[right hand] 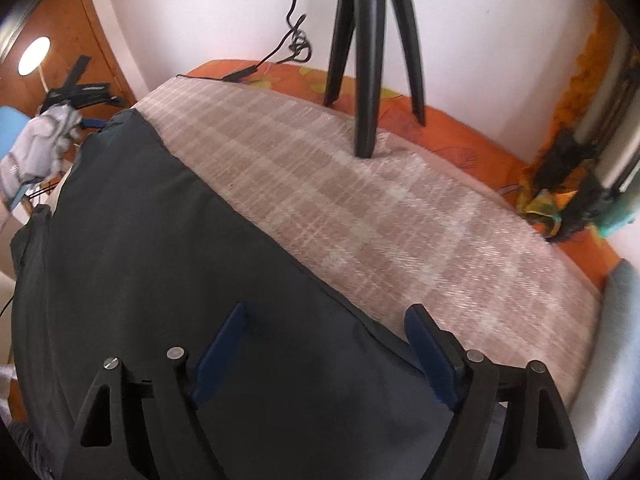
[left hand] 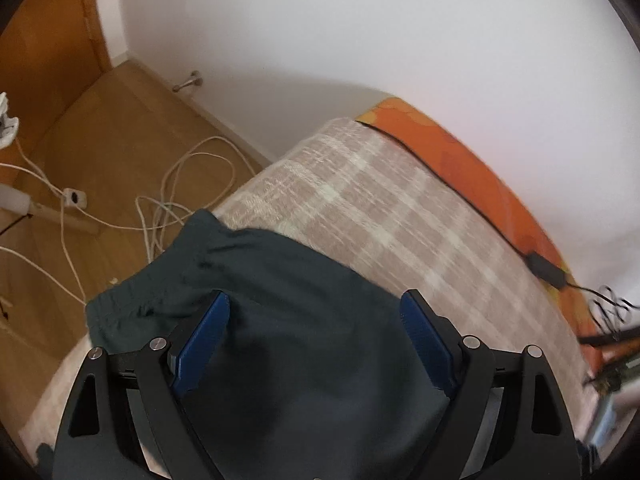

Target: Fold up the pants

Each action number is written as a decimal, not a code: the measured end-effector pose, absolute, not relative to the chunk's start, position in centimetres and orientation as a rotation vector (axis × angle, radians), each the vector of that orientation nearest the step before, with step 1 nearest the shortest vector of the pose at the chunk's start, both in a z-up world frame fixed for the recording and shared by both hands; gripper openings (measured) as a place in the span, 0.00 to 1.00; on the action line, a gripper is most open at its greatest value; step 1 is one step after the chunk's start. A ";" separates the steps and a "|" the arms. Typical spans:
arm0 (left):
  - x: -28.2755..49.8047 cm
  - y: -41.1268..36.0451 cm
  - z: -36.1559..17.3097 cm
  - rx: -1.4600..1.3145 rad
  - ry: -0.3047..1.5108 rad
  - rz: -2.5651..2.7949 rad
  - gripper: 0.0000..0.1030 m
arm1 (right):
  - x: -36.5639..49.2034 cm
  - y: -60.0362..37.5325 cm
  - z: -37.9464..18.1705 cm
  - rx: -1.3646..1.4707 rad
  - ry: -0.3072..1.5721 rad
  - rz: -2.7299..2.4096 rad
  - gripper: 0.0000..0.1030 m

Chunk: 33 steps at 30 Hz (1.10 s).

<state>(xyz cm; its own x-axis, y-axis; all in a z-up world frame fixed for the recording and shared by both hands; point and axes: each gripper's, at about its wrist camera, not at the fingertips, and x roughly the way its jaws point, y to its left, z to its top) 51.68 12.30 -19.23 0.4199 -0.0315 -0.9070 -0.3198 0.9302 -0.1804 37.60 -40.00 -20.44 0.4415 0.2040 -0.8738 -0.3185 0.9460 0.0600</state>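
Dark teal pants (left hand: 280, 320) lie on a beige checked blanket (left hand: 380, 208); their gathered waistband end (left hand: 132, 304) hangs at the bed's left edge. My left gripper (left hand: 316, 304) is open just above the pants, blue pads wide apart, holding nothing. In the right wrist view the pants (right hand: 160, 240) stretch away to the far left along the blanket (right hand: 360, 200). My right gripper (right hand: 328, 316) is open over the pants' right edge, holding nothing. The left gripper (right hand: 86, 92) shows far off at the pants' far end.
A black tripod (right hand: 368, 60) stands on the bed ahead of the right gripper. An orange sheet (left hand: 480, 168) with a black cable and adapter (left hand: 546, 268) runs along the wall. White cables (left hand: 168, 200) lie on the wooden floor left of the bed.
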 end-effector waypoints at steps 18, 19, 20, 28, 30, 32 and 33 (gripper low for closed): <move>51.3 11.9 -18.6 -0.267 1.013 0.312 0.03 | 35.8 -34.7 -20.3 -0.298 1.015 0.420 0.08; 51.1 12.1 -18.6 -0.278 1.007 0.308 0.02 | 35.6 -34.6 -20.1 -0.297 1.011 0.423 0.05; 51.1 12.2 -18.4 -0.286 0.998 0.303 0.02 | 35.5 -34.5 -20.0 -0.293 1.009 0.423 0.04; 51.3 13.2 -16.8 -0.354 0.949 0.284 0.08 | 34.0 -35.8 -17.3 -0.167 0.965 0.454 0.02; 51.6 13.1 -17.3 -0.431 0.983 0.236 0.44 | 32.8 -35.3 -17.0 -0.156 0.967 0.467 0.02; 51.6 12.7 -17.5 -0.463 0.988 0.212 0.65 | 31.4 -34.6 -16.8 -0.168 0.973 0.499 0.02; 51.6 12.4 -17.5 -0.464 0.985 0.198 0.65 | 30.8 -34.4 -16.9 -0.176 0.979 0.512 0.02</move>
